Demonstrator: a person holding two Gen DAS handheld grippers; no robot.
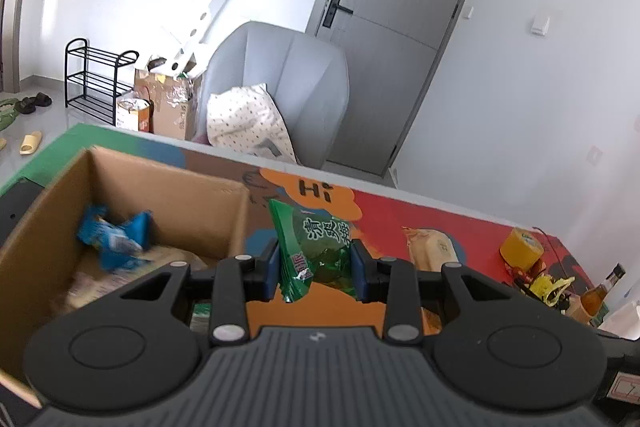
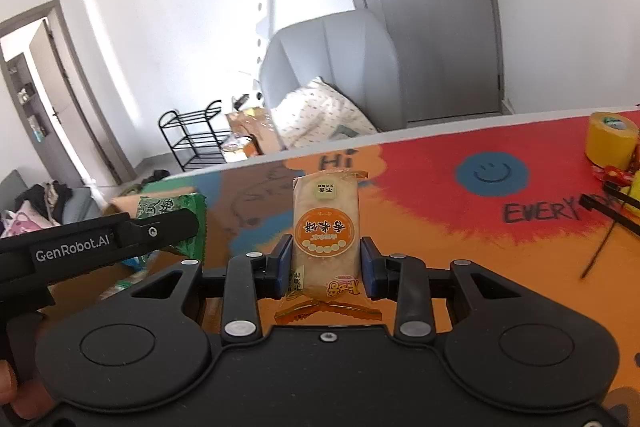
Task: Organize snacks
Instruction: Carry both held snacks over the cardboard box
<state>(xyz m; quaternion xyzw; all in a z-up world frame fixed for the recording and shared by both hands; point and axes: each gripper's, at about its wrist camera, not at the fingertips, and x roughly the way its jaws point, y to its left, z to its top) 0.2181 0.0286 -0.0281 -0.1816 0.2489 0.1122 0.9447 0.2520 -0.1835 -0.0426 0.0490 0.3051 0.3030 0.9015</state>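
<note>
My left gripper [image 1: 315, 265] is shut on a green snack packet [image 1: 316, 247], held upright above the table just right of an open cardboard box [image 1: 168, 187]. Inside the box lie a blue packet [image 1: 114, 237] and other wrappers. My right gripper [image 2: 326, 267] is shut on an orange rice-cracker packet [image 2: 326, 227], lifted above the colourful tablecloth [image 2: 440, 195]. That orange rice-cracker packet [image 1: 434, 247] also appears at the right of the left wrist view. In the right wrist view the left gripper's body [image 2: 100, 243] and its green snack packet [image 2: 176, 211] show at the left.
A yellow tape roll [image 2: 612, 139] and a heap of small wrappers [image 1: 544, 279] with a bottle [image 1: 600, 291] sit at the table's right end. Beyond the table stand a grey armchair [image 1: 288, 75] with a dotted pillow, cardboard boxes, a black rack [image 1: 96, 79] and a grey door.
</note>
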